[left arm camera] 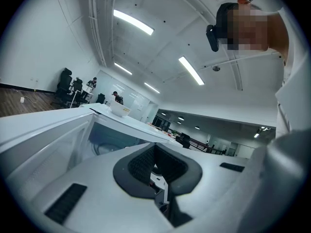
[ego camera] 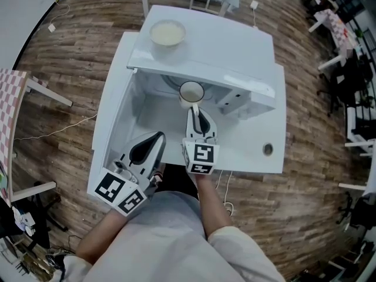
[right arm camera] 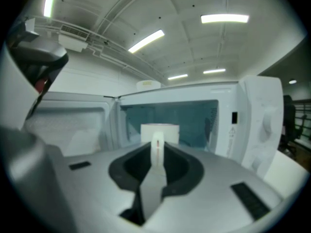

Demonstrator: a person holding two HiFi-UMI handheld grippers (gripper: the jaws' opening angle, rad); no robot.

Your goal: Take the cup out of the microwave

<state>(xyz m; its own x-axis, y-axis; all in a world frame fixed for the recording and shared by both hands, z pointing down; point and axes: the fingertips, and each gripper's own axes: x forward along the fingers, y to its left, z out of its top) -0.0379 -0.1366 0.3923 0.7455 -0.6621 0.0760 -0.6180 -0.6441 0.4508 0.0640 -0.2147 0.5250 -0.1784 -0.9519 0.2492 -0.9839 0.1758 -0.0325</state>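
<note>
The white cup is at the mouth of the white microwave, just under the front edge of its top. My right gripper is shut on the cup's handle, pointing into the opening. In the right gripper view the cup stands upright before the bluish cavity, its handle pinched between the jaws of the right gripper. The microwave door hangs open to the left. My left gripper is shut and holds nothing, low beside the door. In its own view the left gripper points past the door.
A cream bowl sits on top of the microwave. The microwave stands on a white table with a round hole at its right. The control panel is right of the cavity. A checked table and cables lie on the wooden floor.
</note>
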